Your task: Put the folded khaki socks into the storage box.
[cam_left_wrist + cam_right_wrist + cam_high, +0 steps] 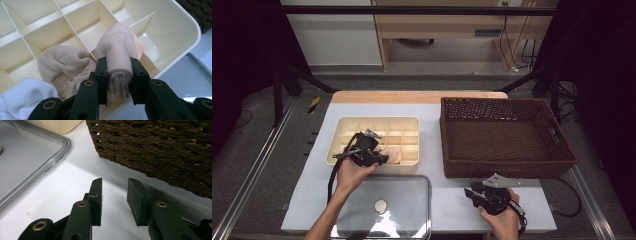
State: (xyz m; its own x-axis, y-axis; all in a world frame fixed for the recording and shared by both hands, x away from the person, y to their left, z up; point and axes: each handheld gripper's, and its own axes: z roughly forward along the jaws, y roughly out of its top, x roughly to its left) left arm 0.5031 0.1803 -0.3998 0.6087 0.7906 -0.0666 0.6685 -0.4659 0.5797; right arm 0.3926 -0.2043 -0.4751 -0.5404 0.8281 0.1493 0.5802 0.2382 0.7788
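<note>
So my left gripper (pixel 119 77) has its jaws clamped on a rolled pink sock (pixel 119 50), one pad on each side of the roll. The sock sits over the near right corner of the cream tray (pixel 175 32), right by a divider, its far end inside the compartment. In the next cell over there's a beige sock (pixel 63 65) bunched up, and a white cloth (pixel 22 97) just beside that. My right gripper (pixel 114 195) is parked above the white table (pixel 62 195) with the jaws apart, nothing between them, just in front of the brown basket (pixel 162 147). The clear lid (pixel 397 200) lies flat between my two hands, near the tray.
</note>
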